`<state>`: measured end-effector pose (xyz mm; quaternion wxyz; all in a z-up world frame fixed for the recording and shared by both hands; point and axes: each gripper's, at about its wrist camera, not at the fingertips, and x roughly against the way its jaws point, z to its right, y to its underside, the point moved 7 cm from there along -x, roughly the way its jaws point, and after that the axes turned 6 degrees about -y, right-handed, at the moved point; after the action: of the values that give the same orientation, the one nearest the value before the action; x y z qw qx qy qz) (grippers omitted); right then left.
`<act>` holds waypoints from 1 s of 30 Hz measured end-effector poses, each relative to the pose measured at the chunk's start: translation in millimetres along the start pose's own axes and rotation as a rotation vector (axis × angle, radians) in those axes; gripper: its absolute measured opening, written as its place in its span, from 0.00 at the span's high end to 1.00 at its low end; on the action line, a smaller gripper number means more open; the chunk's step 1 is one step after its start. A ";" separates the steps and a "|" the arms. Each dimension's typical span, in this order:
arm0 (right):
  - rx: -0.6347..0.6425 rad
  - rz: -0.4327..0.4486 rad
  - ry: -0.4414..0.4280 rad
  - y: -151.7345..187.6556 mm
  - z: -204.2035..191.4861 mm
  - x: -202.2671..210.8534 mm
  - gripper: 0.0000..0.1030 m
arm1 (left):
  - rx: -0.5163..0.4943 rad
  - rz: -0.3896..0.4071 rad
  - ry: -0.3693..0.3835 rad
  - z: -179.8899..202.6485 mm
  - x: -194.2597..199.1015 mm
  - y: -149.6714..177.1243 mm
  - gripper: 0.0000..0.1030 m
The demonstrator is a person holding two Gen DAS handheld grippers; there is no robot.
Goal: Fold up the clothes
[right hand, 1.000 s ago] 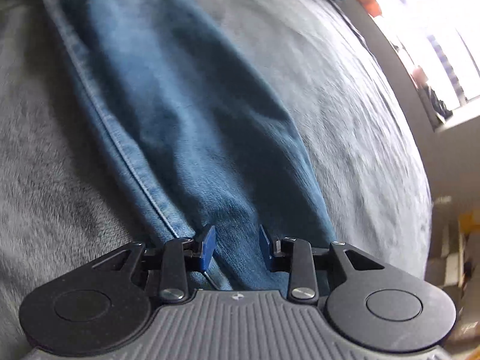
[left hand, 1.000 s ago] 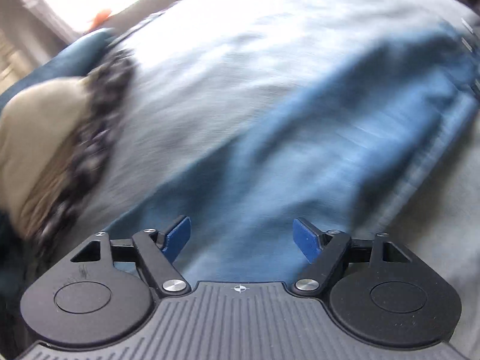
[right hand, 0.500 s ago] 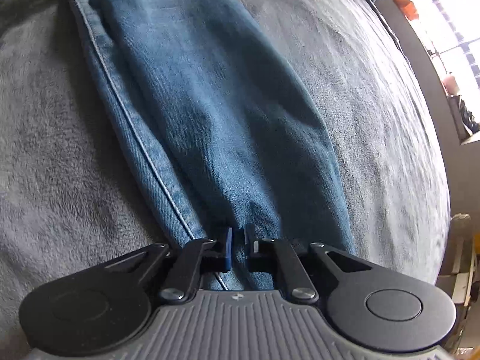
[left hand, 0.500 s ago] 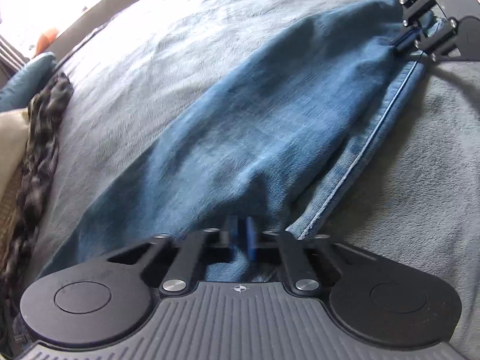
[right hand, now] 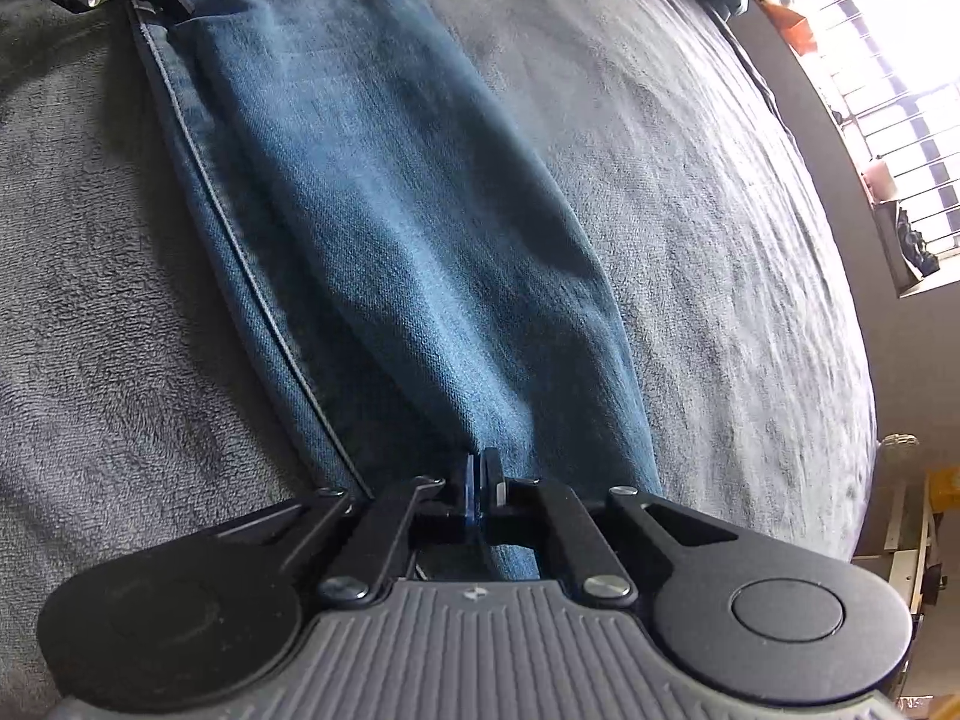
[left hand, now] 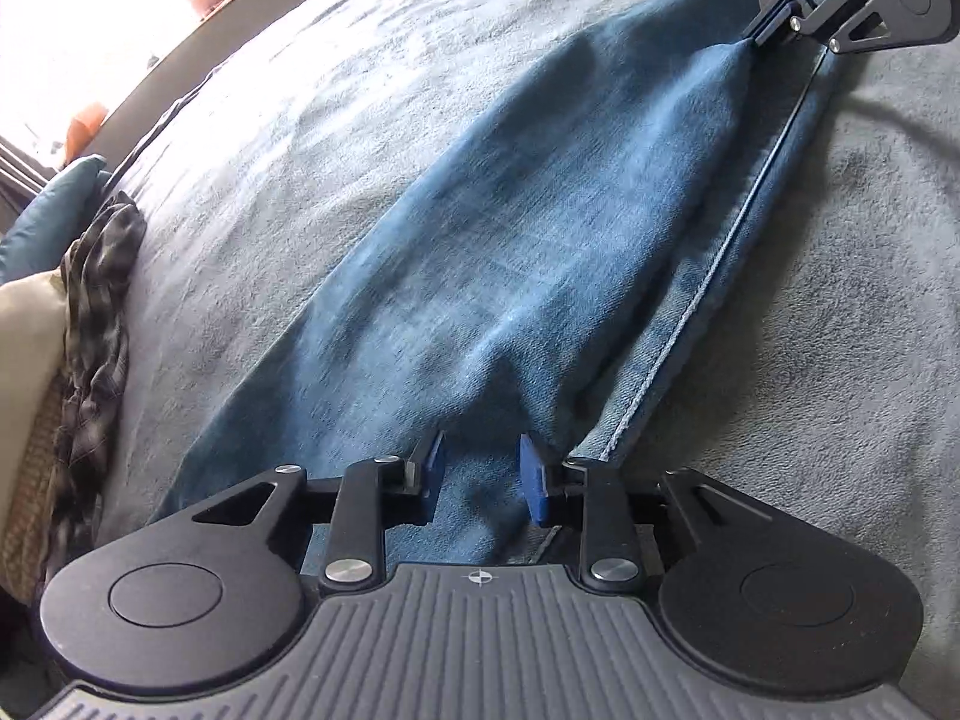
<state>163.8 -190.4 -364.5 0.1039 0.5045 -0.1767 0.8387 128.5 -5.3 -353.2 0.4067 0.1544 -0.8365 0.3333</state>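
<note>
Blue jeans (left hand: 540, 228) lie as one long folded strip on a grey blanket (left hand: 300, 120), with a stitched seam along one edge. My left gripper (left hand: 480, 456) sits at the near end of the strip. Its jaws are opening: denim lies between the blue pads (left hand: 433, 462), which do not press on it. At the other end, my right gripper (right hand: 480, 468) is shut on a pinch of the jeans (right hand: 384, 210). The left wrist view shows the right gripper (left hand: 759, 33) clamping the far end. The left gripper (right hand: 162, 6) shows at the top left of the right wrist view.
A plaid garment (left hand: 96, 300), a beige cushion (left hand: 24, 348) and a teal pillow (left hand: 54, 216) are piled at the bed's left edge. Grey blanket (right hand: 690, 180) spreads wide on both sides of the jeans. A bright barred window (right hand: 888, 60) and shelves stand beyond the bed.
Both grippers closed on the jeans half a second ago. The left one has since parted its jaws and rolled a little; the right one stays shut on the cloth.
</note>
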 end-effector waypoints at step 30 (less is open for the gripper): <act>0.085 0.042 -0.097 11.5 31.4 15.2 0.97 | -0.020 0.092 0.166 -4.4 40.3 11.3 1.00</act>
<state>178.0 -213.6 -339.9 0.0563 0.5445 -0.1562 0.8221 100.0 6.5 -324.6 0.4603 0.0839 -0.8094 0.3549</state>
